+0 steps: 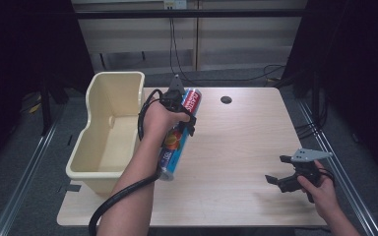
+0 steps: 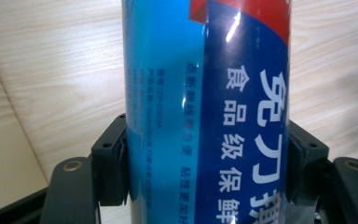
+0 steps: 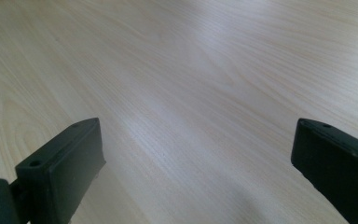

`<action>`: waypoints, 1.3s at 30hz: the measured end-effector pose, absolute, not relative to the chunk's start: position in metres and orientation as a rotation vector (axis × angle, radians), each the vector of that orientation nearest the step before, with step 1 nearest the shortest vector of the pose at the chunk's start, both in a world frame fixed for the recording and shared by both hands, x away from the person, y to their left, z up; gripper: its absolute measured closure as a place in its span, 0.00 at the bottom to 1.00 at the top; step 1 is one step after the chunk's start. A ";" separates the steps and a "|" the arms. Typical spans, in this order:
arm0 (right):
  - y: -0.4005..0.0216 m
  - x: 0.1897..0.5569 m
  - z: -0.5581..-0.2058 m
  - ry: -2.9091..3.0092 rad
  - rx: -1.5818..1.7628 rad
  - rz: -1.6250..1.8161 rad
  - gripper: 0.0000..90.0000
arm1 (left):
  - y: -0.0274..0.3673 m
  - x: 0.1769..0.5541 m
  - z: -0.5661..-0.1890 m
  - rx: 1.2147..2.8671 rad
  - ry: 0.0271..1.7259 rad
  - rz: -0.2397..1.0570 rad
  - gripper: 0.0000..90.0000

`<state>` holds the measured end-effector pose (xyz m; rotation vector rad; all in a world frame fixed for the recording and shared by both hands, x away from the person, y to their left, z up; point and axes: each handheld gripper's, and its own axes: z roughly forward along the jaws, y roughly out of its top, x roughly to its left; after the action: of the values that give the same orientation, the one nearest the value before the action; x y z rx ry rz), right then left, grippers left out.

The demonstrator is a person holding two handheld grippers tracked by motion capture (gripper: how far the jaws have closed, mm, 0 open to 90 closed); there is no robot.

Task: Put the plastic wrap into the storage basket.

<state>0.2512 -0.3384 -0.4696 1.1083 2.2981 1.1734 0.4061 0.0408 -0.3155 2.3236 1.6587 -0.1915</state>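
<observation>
Left tongs (image 1: pixel 186 117) pinch the roll (image 1: pixel 179 135) across its width, near its middle. High view: the long blue-and-red roll runs near-to-far just right of the cream bin (image 1: pixel 109 132), its far end by the bin's far corner, its near end by the bin's near right side. The forearm covers part of it, so whether it rests on the surface (image 1: pixel 236 147) or sits lifted is unclear from there.

Left tongs view adds the contact detail: roll (image 2: pixel 205 116) fills the gap, both pads (image 2: pixel 116 161) are pressed flat against its sides, white print on blue wrap, red band at top. Surface (image 2: pixel 56 70) grain shows behind the roll, and a cream strip of the bin (image 2: pixel 2 154) at the left edge.

Right tongs (image 1: pixel 281 169) sit at the near right of the surface, well apart from the roll, spread wide, holding nothing. The right tongs view confirms it: the black pads (image 3: pixel 65 163) stand far apart with bare wood (image 3: pixel 191 93) between them, low over the surface. High view also shows a dark hole (image 1: pixel 226 100) at the far edge.
</observation>
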 end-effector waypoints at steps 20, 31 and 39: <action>-0.338 0.251 -0.470 2.301 1.115 1.173 0.02 | 0.063 0.406 -0.285 2.302 1.698 -0.181 0.36; -0.338 0.251 -0.470 2.300 1.115 1.177 0.02 | 0.067 0.407 -0.272 2.290 1.707 -0.177 0.36; -0.337 0.252 -0.470 2.301 1.116 1.176 0.02 | 0.071 0.406 -0.260 2.263 1.725 -0.161 0.36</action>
<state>0.2516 -0.3372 -0.4702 1.1161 2.3013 1.1760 0.4055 0.0715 -0.2604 2.2626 1.7253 -0.1614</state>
